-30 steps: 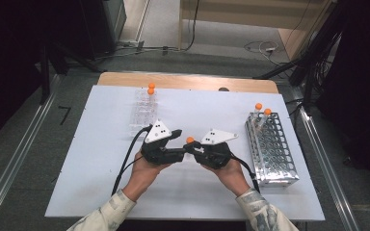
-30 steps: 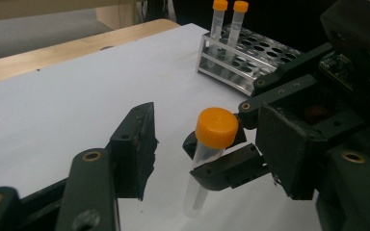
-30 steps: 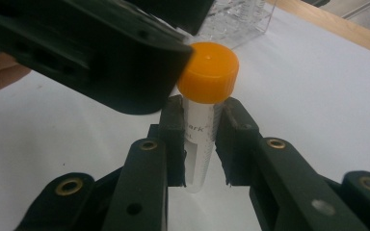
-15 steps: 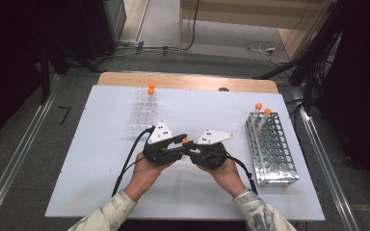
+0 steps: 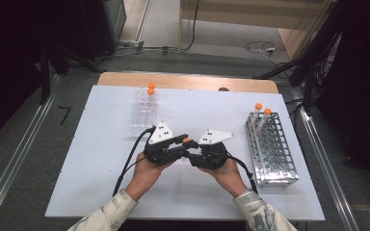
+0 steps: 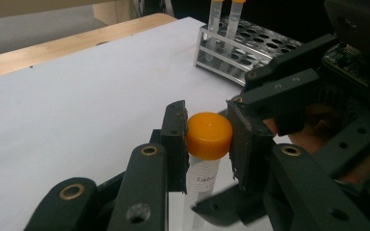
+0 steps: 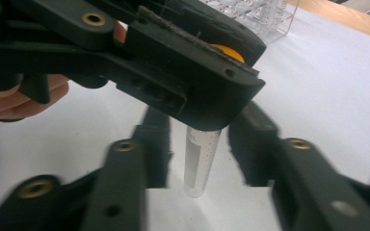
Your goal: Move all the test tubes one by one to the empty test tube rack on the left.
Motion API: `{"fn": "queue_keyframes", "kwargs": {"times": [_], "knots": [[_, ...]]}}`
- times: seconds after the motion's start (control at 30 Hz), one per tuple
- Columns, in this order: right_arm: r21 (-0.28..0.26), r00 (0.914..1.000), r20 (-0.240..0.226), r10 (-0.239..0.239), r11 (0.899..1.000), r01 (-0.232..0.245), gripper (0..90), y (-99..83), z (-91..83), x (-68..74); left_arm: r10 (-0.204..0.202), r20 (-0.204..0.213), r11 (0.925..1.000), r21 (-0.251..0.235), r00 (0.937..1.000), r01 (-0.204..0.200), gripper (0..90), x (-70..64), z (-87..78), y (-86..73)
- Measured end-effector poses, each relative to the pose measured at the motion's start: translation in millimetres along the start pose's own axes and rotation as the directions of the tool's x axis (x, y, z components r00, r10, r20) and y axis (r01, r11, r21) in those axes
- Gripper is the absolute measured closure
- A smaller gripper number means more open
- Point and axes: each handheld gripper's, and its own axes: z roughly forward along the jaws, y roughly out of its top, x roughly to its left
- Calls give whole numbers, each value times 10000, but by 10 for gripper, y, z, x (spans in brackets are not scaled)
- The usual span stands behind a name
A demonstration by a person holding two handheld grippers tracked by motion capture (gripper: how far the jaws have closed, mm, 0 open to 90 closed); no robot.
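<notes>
White table (image 5: 91, 159): left gripper (image 6: 207, 139) hides tube (image 7: 200, 161)'s orange cap (image 6: 208, 134) from right gripper (image 7: 197, 159).

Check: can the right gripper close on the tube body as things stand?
Probably yes. The right gripper has its jaws open on either side of the tube, with nothing between. The left gripper clamps only the orange cap above.

Two racks, two grippers meeting at mid-table

The clear rack (image 5: 144, 111) stands toward the table's (image 5: 91, 159) far edge, left of centre; the metal rack (image 5: 272, 148) lies along the right edge. Between them, nearer the front edge, the left gripper (image 5: 187, 143) and right gripper (image 5: 196, 155) meet over an upright tube (image 6: 203, 159).
</notes>
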Motion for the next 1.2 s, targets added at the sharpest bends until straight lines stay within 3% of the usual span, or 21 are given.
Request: {"fn": "queue_keyframes", "kwargs": {"times": [0.1,0.2,0.37,0.5,0.83,1.1,1.2], "knots": [[134,9999,165,-27,9999,25,361,-7,-23,-8,-54,-106,10000,35,9999,55,706,27,-16,4],[130,9993,295,240,9996,-244,287,-22,-84,-39,-201,-246,9998,-100,9995,198,706,86,-48,35],[36,9969,529,589,9982,-592,237,-46,-191,-106,-608,-560,9973,-457,9966,583,706,248,-102,128],[24,9955,639,704,9975,-707,215,-66,-243,-128,-718,-1086,9966,-483,9915,669,706,389,-99,200],[163,9948,662,776,9968,-788,206,-93,-247,-135,-1357,-2103,9888,-899,9682,1191,706,783,-165,369],[315,9958,589,695,9969,-714,207,-103,-201,-100,-1581,-2786,9858,-1000,9473,1352,706,1040,-190,489],[317,9955,606,727,9967,-747,208,-104,-203,-111,-1616,-2931,9846,-1124,9423,1339,706,1099,-196,530]]}}
